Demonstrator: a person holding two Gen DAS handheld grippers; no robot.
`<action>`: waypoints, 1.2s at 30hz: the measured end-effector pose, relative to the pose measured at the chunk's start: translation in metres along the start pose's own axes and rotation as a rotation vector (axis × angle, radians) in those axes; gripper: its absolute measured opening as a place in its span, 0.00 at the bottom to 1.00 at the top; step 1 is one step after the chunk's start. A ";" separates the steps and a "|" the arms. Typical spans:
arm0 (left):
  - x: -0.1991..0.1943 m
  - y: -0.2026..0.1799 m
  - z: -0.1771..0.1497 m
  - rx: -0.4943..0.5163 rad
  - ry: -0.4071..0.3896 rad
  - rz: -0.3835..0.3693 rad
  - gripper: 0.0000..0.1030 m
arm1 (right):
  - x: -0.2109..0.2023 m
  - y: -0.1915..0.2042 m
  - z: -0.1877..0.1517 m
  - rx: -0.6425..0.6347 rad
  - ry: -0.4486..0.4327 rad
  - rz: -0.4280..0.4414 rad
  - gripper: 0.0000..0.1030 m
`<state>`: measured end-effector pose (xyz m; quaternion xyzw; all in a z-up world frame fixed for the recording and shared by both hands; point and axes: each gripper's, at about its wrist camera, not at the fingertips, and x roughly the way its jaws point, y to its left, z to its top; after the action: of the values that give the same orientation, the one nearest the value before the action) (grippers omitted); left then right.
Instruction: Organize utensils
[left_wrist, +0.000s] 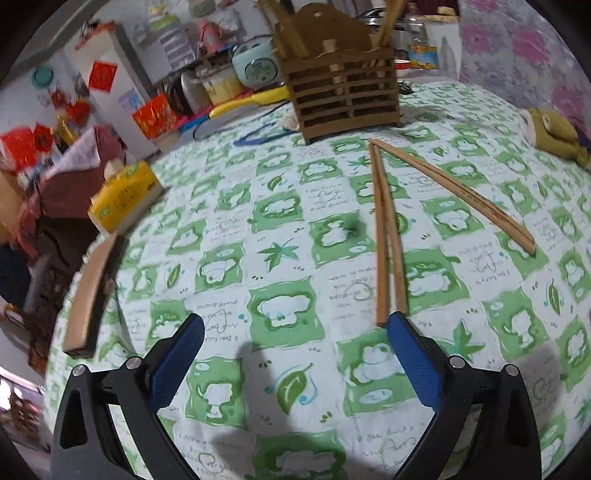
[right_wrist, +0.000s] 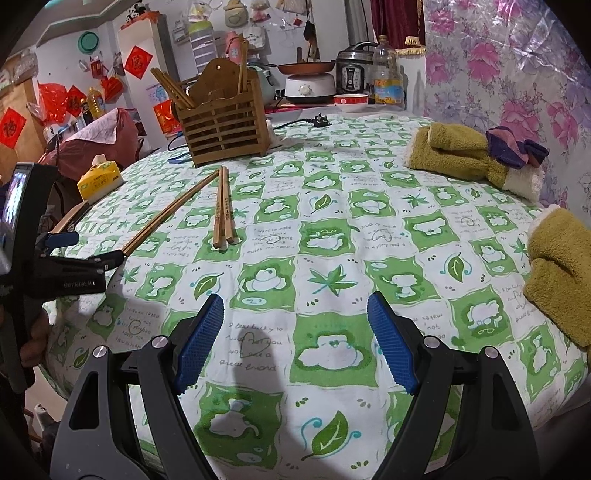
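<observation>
Left wrist view is showing you the surface (left_wrist: 229, 229), which is wearing a green-and-white checked cloth and filling the space under and beyond your left claw (left_wrist: 295, 325). That claw is standing with its blue pads wide apart and nothing between them. Ahead of it, toward the far edge, the wooden slatted utensil holder (left_wrist: 341, 92) is standing upright with several chopsticks poking out of its top. Between the holder and the claw, one pair of chopsticks (left_wrist: 384, 236) is lying lengthwise, its near ends sitting just beside the tip of the pad on the right of this view. A second pair of chopsticks (left_wrist: 454, 192) is lying farther off to the right, angled away, its far tips nearly meeting those of the first pair. Off to the left, a yellow tissue pack (left_wrist: 125, 195) is sitting near the surface's edge.

From the right wrist view, your right claw (right_wrist: 295, 314) is also hanging with its pads well apart, holding nothing, over bare cloth. An olive towel (right_wrist: 461, 151) is lying ahead and to its right.
</observation>
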<state>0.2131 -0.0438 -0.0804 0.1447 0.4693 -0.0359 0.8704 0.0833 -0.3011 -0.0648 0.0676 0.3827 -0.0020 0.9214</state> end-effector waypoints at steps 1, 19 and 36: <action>0.001 0.003 0.000 -0.012 0.002 0.009 0.95 | -0.001 0.001 0.000 -0.002 -0.002 -0.001 0.76; 0.004 0.006 0.001 0.044 -0.026 0.060 0.95 | 0.013 0.025 0.021 -0.086 0.015 0.002 0.75; 0.019 0.034 0.000 -0.114 0.058 -0.133 0.95 | 0.068 0.050 0.055 -0.265 0.160 -0.090 0.69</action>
<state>0.2305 -0.0105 -0.0882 0.0643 0.5041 -0.0627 0.8590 0.1729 -0.2556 -0.0681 -0.0718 0.4543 0.0124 0.8879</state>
